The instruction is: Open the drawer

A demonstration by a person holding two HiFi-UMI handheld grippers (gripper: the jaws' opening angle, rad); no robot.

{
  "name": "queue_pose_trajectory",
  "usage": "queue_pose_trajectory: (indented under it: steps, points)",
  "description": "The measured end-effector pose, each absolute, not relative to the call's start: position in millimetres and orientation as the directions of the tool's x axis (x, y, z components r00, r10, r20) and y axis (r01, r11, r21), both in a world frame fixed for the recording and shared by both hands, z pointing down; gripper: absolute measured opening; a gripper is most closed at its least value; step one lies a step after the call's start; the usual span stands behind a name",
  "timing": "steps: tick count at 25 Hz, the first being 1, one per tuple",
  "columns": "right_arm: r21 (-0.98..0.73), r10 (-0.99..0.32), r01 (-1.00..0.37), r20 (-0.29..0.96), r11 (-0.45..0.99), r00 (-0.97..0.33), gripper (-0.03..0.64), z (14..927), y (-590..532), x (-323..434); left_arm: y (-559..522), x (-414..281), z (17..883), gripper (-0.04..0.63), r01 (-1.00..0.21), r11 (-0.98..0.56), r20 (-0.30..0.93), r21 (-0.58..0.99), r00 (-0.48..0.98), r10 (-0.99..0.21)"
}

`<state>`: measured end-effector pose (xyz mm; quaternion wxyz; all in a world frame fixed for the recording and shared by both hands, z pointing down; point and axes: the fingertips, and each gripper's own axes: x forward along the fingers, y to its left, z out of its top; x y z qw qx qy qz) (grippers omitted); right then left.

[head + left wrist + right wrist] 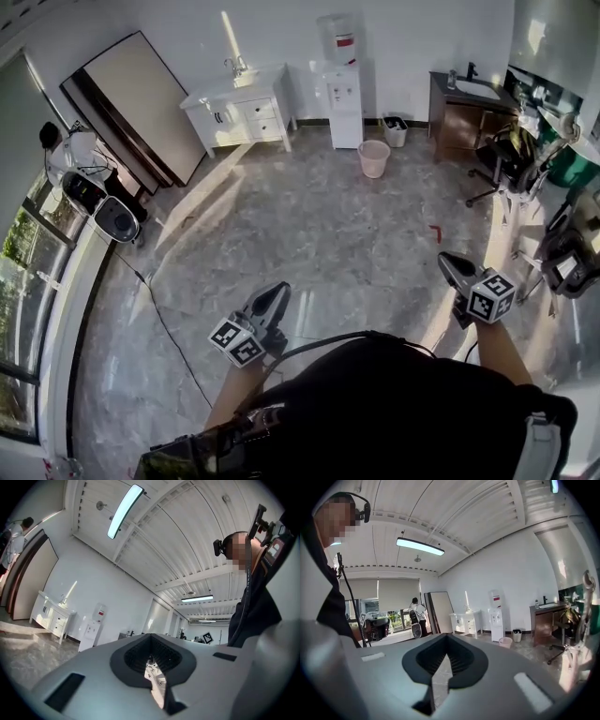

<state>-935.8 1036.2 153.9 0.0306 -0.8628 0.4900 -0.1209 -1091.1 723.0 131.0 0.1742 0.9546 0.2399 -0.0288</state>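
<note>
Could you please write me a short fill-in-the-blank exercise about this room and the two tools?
1. The white cabinet at the far wall has all its drawers ____.
2. The bin on the floor in front of the water dispenser is coloured ____.
3. The left tool and the right tool both have their jaws together and hold ____.

Missing words: closed; pink; nothing.

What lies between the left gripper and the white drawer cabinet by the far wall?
Nothing but bare grey floor crossed by sunlight streaks separates the left gripper from the white drawer cabinet; the head view shows it.
</note>
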Motion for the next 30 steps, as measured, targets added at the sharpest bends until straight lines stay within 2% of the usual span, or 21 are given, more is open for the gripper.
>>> queue_pose_trajectory:
  steps: [9, 22, 30]
  points:
    - [-0.196, -0.873, -0.855, 0.200, -0.481, 0.445, 0.002, 169, 995, -847, 686, -1020, 147, 0.000, 0.412, -0.840, -0.114, 0.354, 0.910, 0.399]
    - [-0.188, -0.927, -0.912, 0.169, -0.364, 0.335, 0.002, 155, 1004, -628, 726, -834, 119, 0.000, 0.328, -0.886, -0.149, 0.328, 0.944, 0.294]
    - [-0.215, -0.932, -0.912, 0.180, -0.350, 0.315, 0.002, 165, 1007, -537, 742, -745, 125, 0.000, 0.325, -0.884, -0.117, 0.336, 0.946, 0.303]
